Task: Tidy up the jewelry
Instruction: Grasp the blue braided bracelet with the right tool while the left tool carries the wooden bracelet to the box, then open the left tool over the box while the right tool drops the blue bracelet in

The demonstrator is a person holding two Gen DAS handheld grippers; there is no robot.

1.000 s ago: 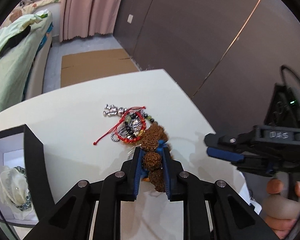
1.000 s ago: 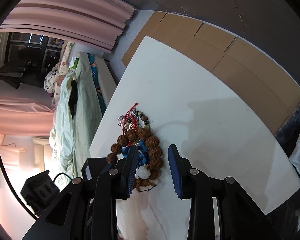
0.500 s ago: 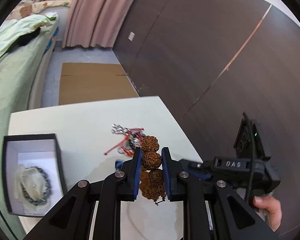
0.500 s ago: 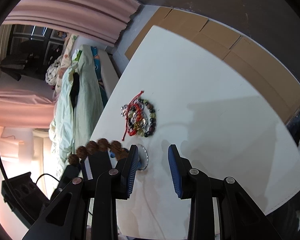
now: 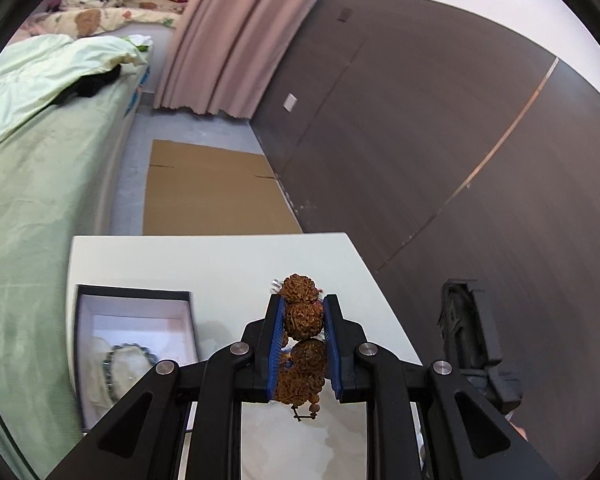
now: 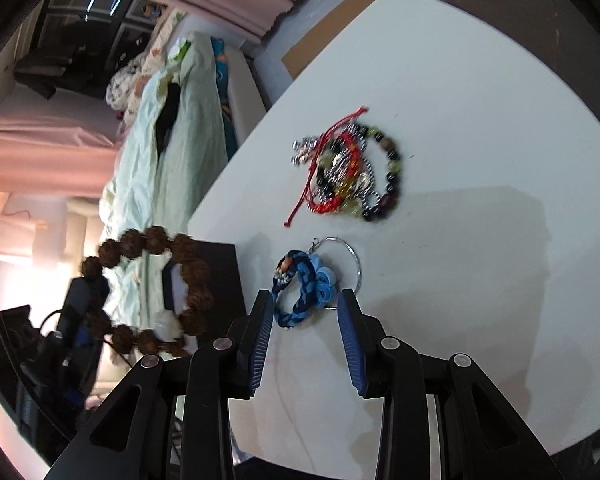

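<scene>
My left gripper (image 5: 302, 310) is shut on a bracelet of large knobbly brown beads (image 5: 303, 320), lifted above the white table (image 5: 220, 264). In the right wrist view that brown bead bracelet (image 6: 148, 288) hangs as a ring at the left, over the black box (image 6: 220, 276). The open black jewelry box (image 5: 134, 320) sits left of the gripper and holds a dark bead bracelet (image 5: 130, 354) on white padding. My right gripper (image 6: 305, 300) is open just short of a blue braided bracelet (image 6: 300, 288) with a thin silver hoop (image 6: 350, 260). Beyond lies a tangle of red cord and mixed bead bracelets (image 6: 348, 172).
A bed with green bedding (image 5: 40, 152) runs along the table's left side. Flat cardboard (image 5: 208, 192) lies on the floor past the table's far edge. A dark panelled wall (image 5: 440, 140) stands to the right, pink curtains (image 5: 228, 32) at the back.
My left gripper has lifted the brown bead bracelet off the pile and carried it up and toward the box. The right gripper has moved closer to the blue bracelet, now uncovered.
</scene>
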